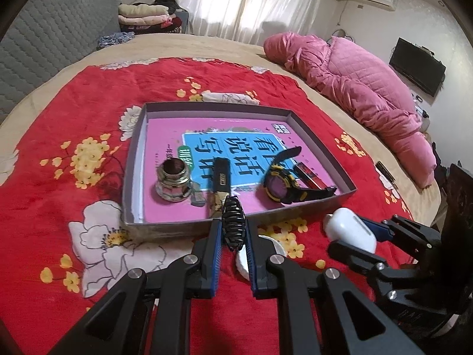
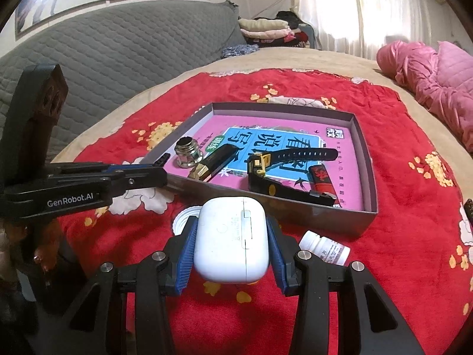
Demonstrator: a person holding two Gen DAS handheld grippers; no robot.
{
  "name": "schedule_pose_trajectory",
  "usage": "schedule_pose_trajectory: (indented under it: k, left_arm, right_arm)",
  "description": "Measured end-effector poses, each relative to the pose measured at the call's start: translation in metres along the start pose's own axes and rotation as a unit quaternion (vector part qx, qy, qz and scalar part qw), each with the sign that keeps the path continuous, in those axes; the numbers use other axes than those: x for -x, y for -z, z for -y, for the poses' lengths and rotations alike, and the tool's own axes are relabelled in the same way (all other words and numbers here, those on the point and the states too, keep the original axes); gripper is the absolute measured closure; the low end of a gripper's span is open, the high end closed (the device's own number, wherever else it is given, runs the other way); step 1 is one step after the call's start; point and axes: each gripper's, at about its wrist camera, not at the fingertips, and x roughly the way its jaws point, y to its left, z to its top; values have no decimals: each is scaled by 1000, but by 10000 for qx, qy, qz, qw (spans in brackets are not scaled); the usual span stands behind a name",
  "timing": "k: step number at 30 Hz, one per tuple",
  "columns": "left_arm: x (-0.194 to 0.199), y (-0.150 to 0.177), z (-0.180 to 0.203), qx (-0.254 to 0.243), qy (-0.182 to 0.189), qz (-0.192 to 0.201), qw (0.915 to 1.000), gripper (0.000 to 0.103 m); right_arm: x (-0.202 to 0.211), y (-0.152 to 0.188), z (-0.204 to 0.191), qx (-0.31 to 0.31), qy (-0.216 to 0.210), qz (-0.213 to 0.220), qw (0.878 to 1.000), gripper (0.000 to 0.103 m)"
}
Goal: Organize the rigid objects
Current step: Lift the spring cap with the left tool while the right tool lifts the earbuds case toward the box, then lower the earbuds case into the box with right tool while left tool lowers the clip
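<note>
White cap (image 2: 181,220) beside grey tray (image 2: 310,217).

1. The white cap (image 1: 243,259) on the red blanket (image 1: 59,153) is mostly hidden behind the left gripper (image 1: 233,230) and the black hair claw (image 1: 233,222) it pinches
2. The pill bottle (image 2: 325,247) shows only partly, its lower end behind the right gripper (image 2: 232,239)
3. The lighter (image 1: 307,174) near the tray's (image 1: 325,142) right wall is half covered by the watch (image 1: 280,182)
4. Small print on the book (image 2: 340,162) lining the tray is too fine to read
5. The earbud case (image 1: 351,230) sits partly behind the right gripper's fingers (image 1: 348,253)
</note>
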Motion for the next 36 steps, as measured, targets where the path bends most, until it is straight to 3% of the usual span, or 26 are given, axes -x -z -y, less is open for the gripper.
schedule_pose_trajectory:
  k: [14, 36]
  left_arm:
    - [-12, -6, -27, 286, -187, -27, 9994, 88]
    - [-51, -19, -41, 546, -170, -98, 9983, 88]
  right_arm:
    - [15, -19, 23, -427, 44, 329, 9985, 57]
    - [6, -48, 61, -743, 523, 513, 9945, 57]
